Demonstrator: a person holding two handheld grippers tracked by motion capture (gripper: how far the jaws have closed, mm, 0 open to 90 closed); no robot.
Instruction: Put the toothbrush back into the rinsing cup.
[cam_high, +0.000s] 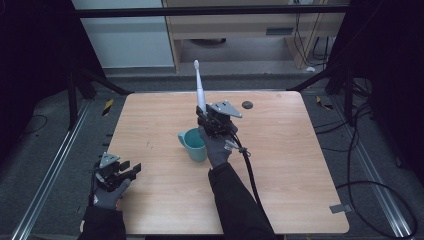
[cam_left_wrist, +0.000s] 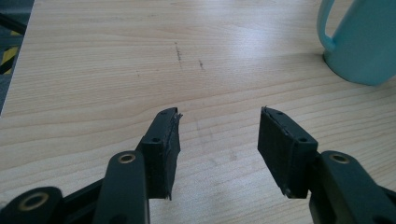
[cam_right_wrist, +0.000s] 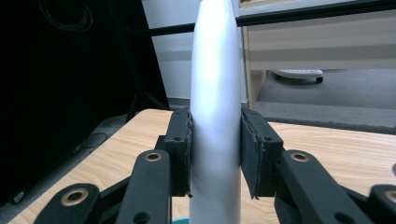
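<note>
From the high view I see a light wooden table with my two hands coming in from the bottom edge, each in a grey glove and dark sleeve; my right gripper sits near the middle of the table, just above and beside a teal mug, and its jaws are clamped on the lower handle of a white electric toothbrush; the toothbrush stands nearly upright, tilted slightly, with its small brush head at the top, pointing towards the far edge of the table; a black cable trails from this gripper back along my forearm.

In the right gripper view the toothbrush handle rises straight up between the two black pads; both pads press flat against its sides, so the grip is firm and narrow; a sliver of teal shows at the very bottom, under the handle.

My left gripper rests low at the near left corner of the table, well apart from the mug; in the left gripper view its jaws stand wide with bare wood between them, holding nothing; the teal mug shows at the upper right there, its handle turned towards the left of that view.

A small dark round disc lies on the table near the far edge.
</note>
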